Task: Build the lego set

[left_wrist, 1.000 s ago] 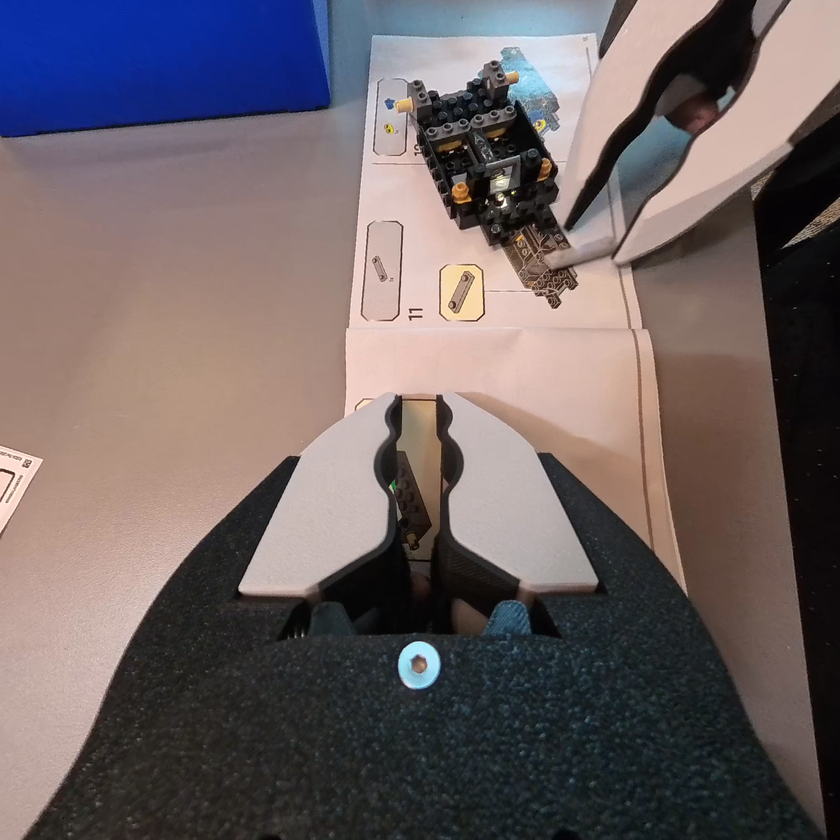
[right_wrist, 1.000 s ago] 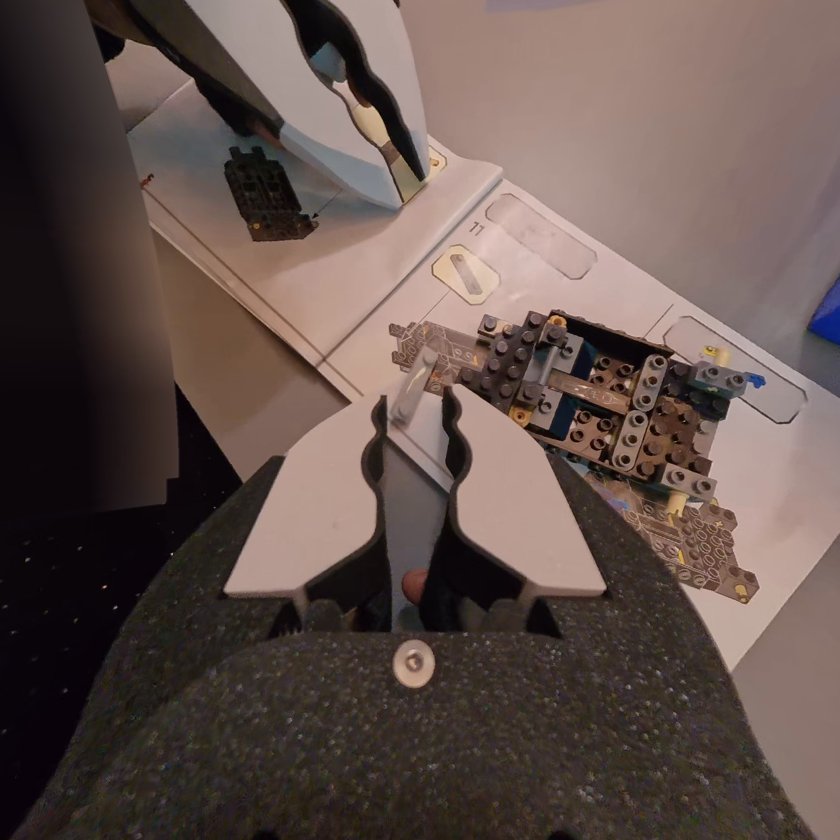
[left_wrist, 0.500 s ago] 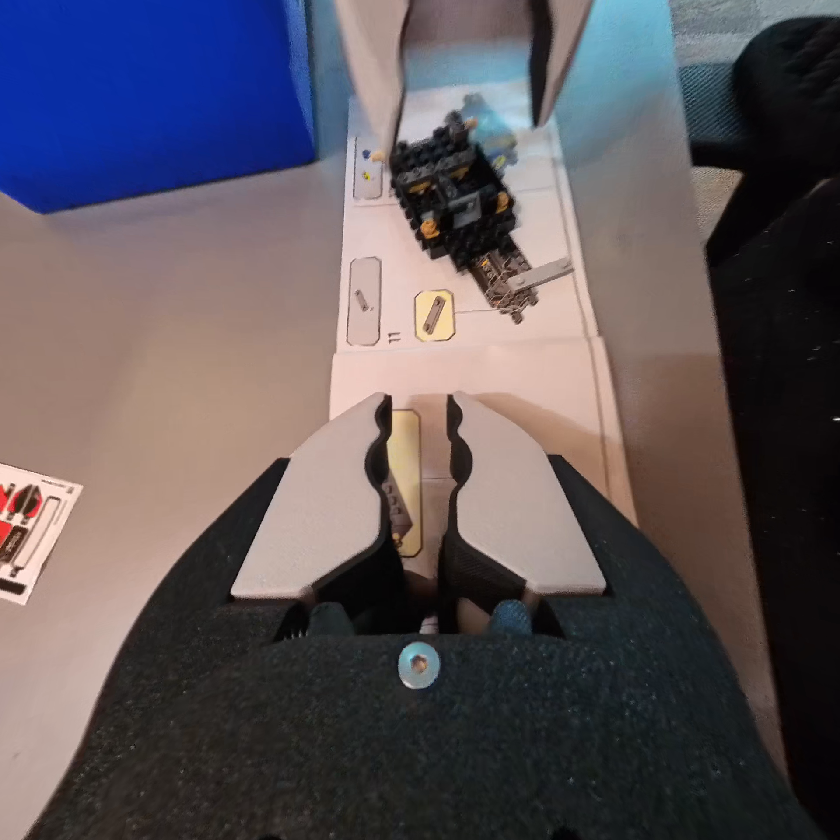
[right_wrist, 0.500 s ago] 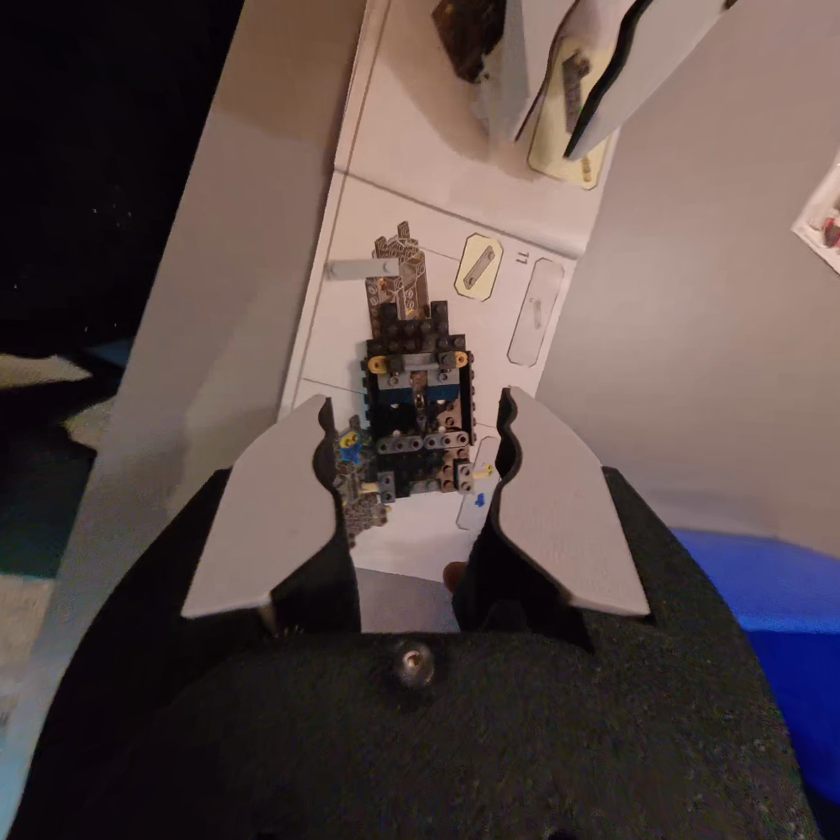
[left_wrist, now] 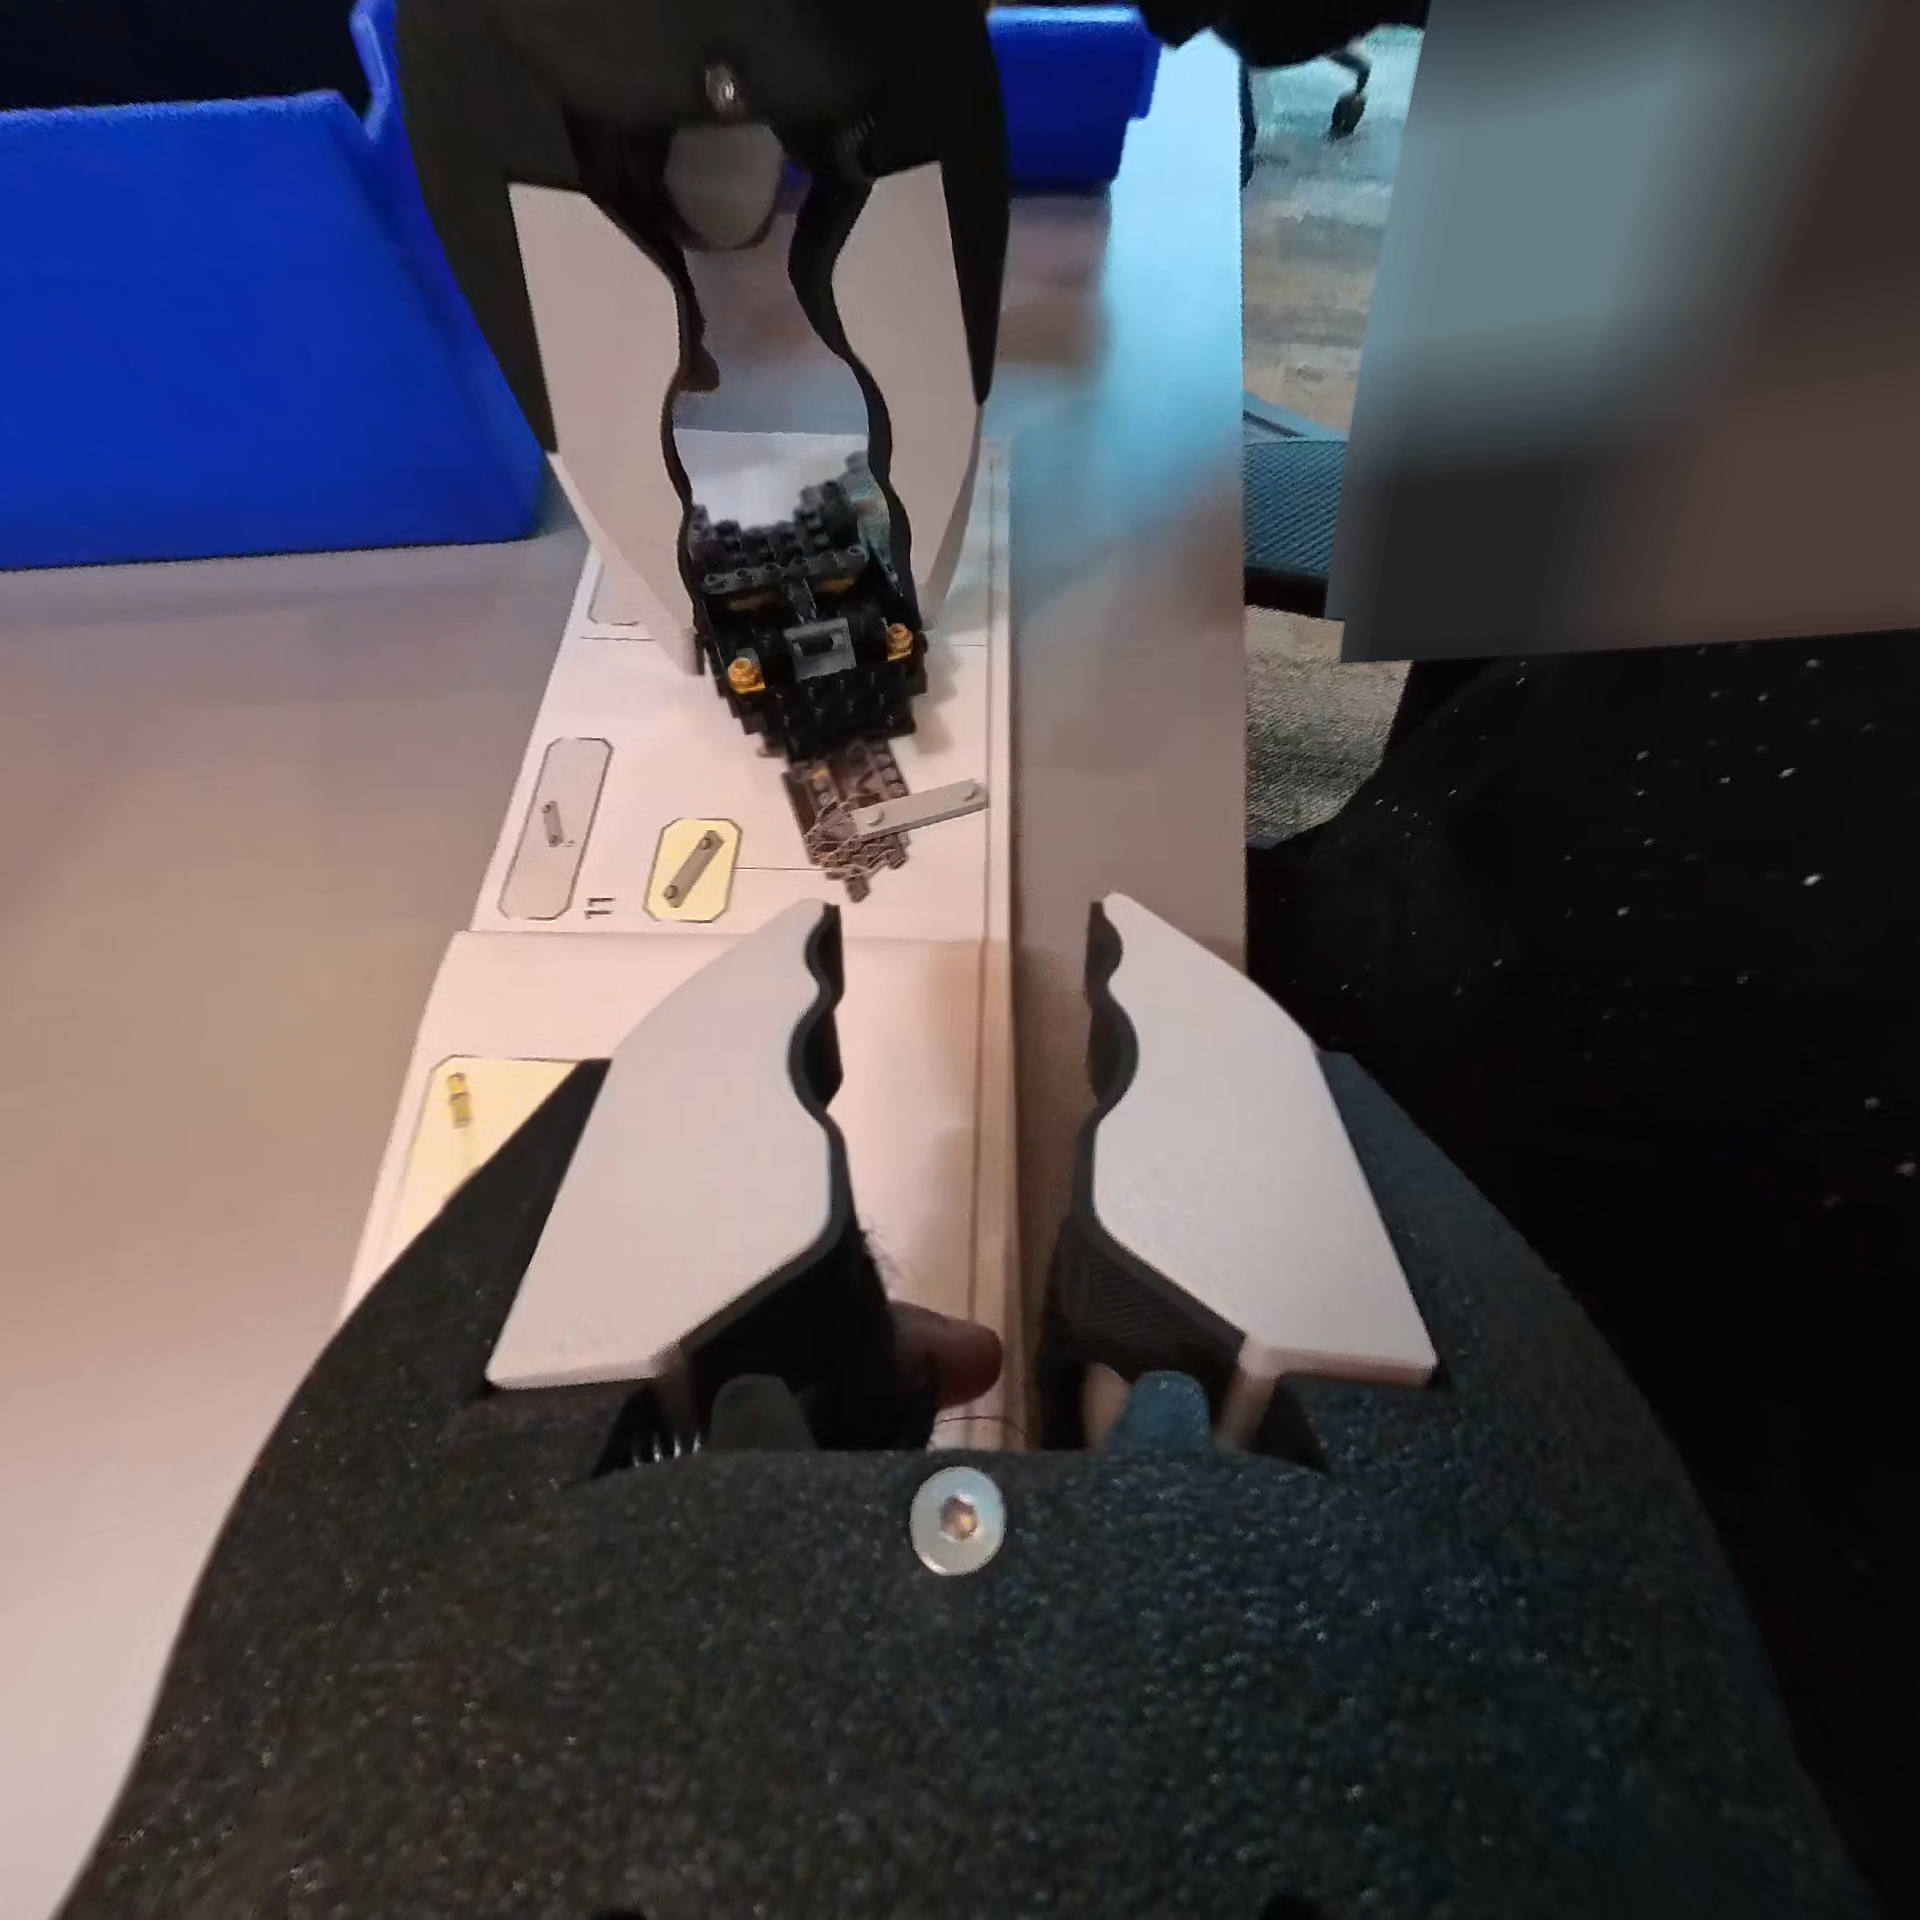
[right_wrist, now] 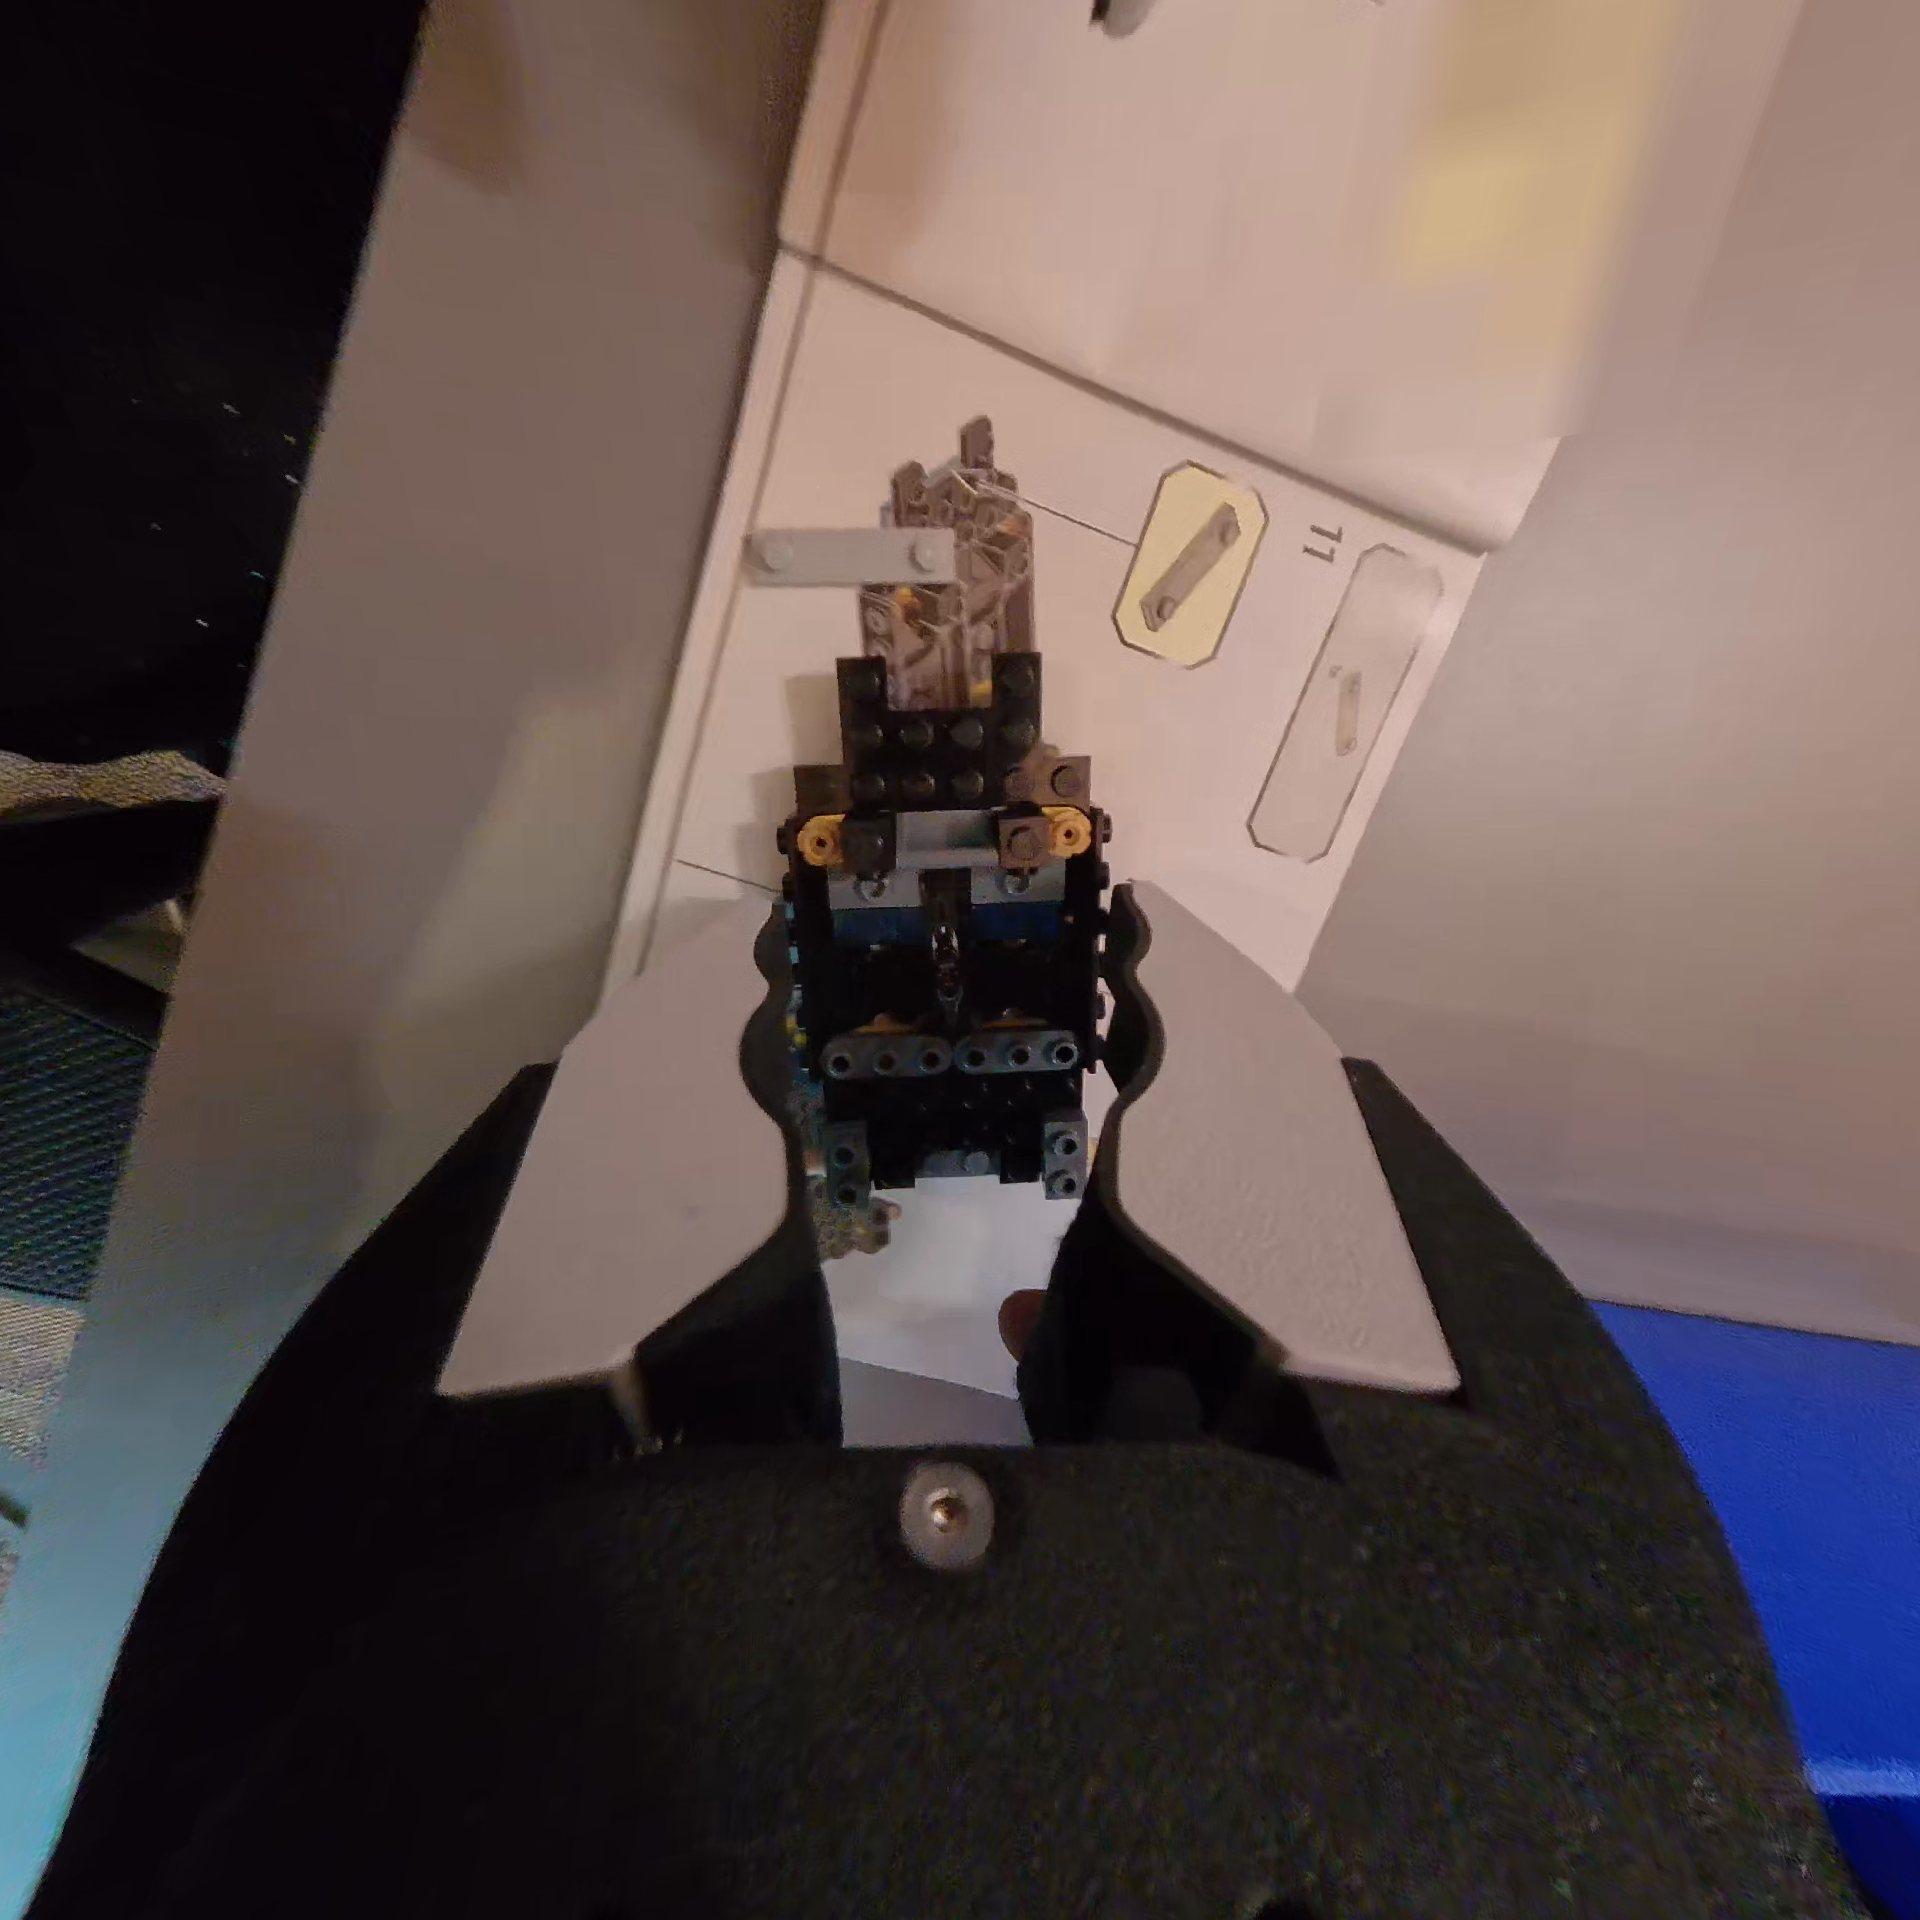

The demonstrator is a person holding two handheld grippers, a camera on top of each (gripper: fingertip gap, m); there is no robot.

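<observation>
A black lego model (right_wrist: pixel 935 997) with yellow pins stands on the white instruction sheet (right_wrist: pixel 1143 364). My right gripper (right_wrist: pixel 945 925) reaches over its rear half, one finger against each side, shut on it. The left wrist view shows this from the front: the right gripper (left_wrist: pixel 805 623) comes from the far side and clasps the model (left_wrist: pixel 821 686). A loose light grey plate (left_wrist: pixel 930 805) lies on the sheet (left_wrist: pixel 623 831) just in front of the model; it also shows in the right wrist view (right_wrist: pixel 847 556). My left gripper (left_wrist: pixel 961 935) is open and empty, low over the sheet's near right edge.
A blue bin (left_wrist: pixel 208 312) stands at the back left of the grey table (left_wrist: pixel 208 831); its edge shows in the right wrist view (right_wrist: pixel 1766 1455). The table's edge runs close along the sheet's right side, with black fabric (left_wrist: pixel 1610 1039) beyond it. The loose light grey plate (left_wrist: pixel 930 805) is about equally far from each gripper, around 6 centimeters. It turns up in the right wrist view (right_wrist: pixel 835 558) as well.
My right gripper came down over the model and closed on its sides. My left gripper opened and shifted right; the dark piece seen between its fingers is out of view.
</observation>
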